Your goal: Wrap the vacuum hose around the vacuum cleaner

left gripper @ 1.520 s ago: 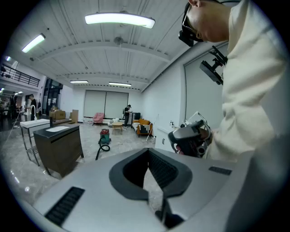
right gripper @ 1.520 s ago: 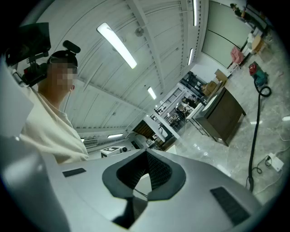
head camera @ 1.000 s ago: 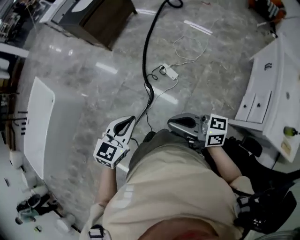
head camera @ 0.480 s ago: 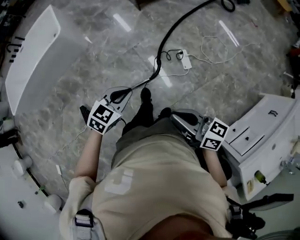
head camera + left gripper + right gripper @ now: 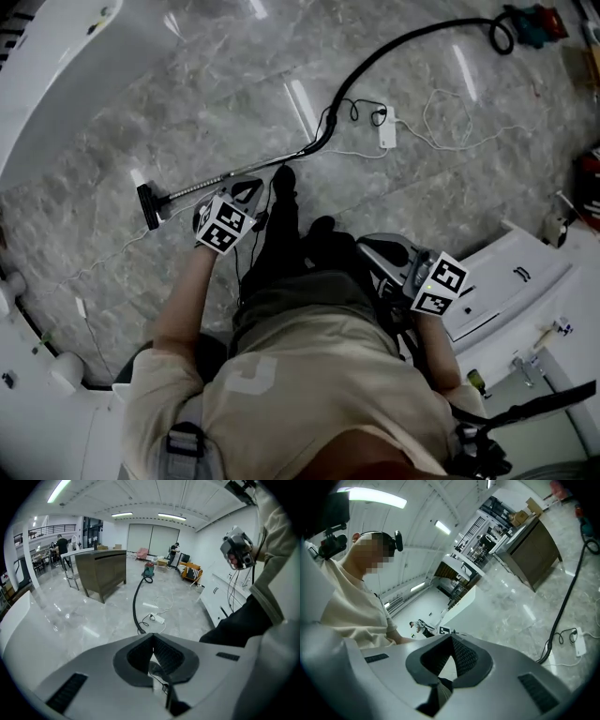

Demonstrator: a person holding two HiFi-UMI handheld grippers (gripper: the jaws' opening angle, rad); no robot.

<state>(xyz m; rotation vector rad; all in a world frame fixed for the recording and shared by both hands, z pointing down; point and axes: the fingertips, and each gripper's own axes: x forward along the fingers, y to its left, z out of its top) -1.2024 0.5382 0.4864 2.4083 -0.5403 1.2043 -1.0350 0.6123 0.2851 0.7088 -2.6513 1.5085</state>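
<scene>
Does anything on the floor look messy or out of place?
Yes: the black vacuum hose lies stretched across the floor, not wrapped round the vacuum cleaner, and a white power strip trails loose cord beside it.

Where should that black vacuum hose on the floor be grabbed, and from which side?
Probably at the hose near its end, where it bends into the metal wand, just ahead of the left gripper. It lies flat on the floor, so come from above with the jaws straddling it crosswise. That gripper is shut and must open first.
</scene>
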